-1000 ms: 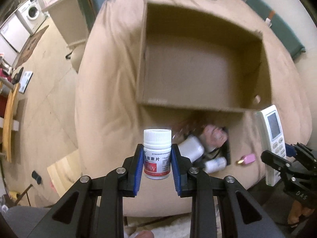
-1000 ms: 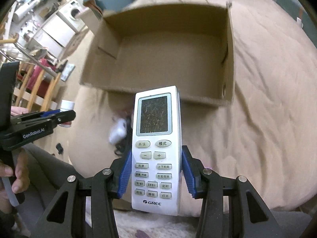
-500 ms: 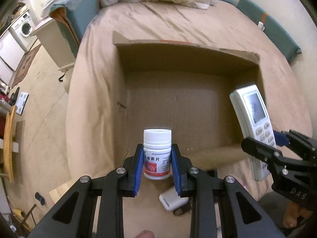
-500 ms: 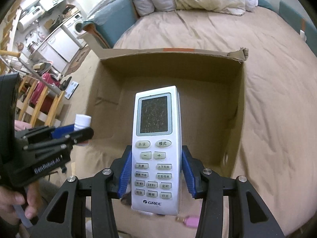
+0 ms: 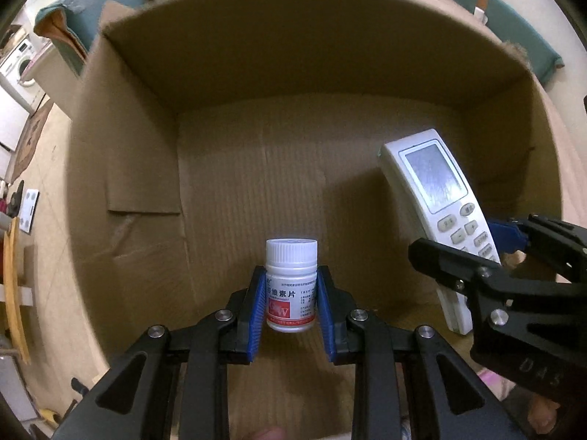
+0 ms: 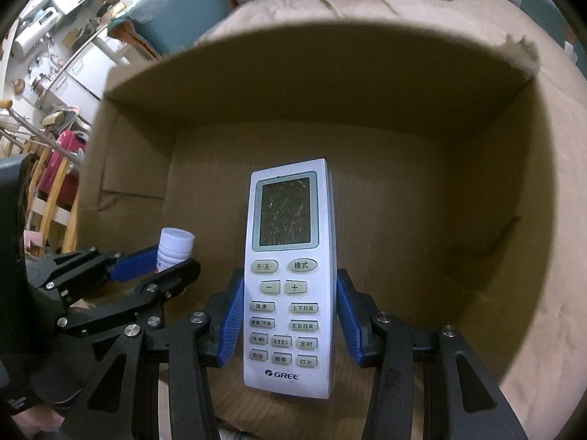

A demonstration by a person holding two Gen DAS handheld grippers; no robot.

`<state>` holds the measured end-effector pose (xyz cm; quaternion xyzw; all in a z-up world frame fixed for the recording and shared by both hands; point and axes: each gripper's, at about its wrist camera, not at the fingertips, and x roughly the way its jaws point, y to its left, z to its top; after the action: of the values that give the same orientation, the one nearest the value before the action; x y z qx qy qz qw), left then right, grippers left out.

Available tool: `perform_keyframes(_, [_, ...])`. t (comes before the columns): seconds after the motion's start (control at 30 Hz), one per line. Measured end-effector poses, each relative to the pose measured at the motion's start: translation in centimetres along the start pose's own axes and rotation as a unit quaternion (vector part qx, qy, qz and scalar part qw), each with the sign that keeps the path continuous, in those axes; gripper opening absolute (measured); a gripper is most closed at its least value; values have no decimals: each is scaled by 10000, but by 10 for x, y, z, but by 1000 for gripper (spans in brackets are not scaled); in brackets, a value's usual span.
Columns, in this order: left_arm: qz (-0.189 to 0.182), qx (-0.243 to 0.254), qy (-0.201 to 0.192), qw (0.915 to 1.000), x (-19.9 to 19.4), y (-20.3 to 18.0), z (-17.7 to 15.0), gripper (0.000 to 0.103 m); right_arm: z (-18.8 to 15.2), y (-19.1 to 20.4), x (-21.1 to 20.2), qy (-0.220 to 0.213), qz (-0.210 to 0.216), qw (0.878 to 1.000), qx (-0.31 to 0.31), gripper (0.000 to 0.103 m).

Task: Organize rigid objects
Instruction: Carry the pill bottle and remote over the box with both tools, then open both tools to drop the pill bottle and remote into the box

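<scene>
Left claw [image 5: 291, 302] grips an upright pill bottle [image 5: 291, 286], right claw [image 6: 290, 324] a remote [image 6: 290, 275], inside the cardboard box [image 5: 146, 154]; released high, the bottle could topple or the claws collide.

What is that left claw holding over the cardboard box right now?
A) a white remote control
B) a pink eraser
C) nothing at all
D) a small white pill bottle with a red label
D: the left gripper is closed on the small white pill bottle with its blue pads on either side, above the floor of the cardboard box; the remote control sits in the right gripper instead.
</scene>
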<state>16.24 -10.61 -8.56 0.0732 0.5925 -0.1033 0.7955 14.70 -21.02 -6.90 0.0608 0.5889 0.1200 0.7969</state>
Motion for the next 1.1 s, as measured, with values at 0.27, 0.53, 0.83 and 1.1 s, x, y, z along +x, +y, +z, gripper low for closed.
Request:
perform_keyframes(0.27, [412, 139, 100, 9990, 15, -4, 0, 24, 0, -3, 20, 189, -131, 9997, 40, 49])
perform_keyframes(0.53, [496, 239, 73, 9985, 11, -14, -3, 24, 0, 3, 21, 158, -164, 9997, -29, 49])
perform_keyframes(0.83, [416, 146, 133, 9989, 12, -18, 1, 24, 11, 2, -11, -404, 1, 9992, 25, 67])
perform_keyframes(1.1, [-81, -61, 110, 9999, 4, -5, 5, 58, 15, -8, -41, -992, 215, 9944, 278, 99])
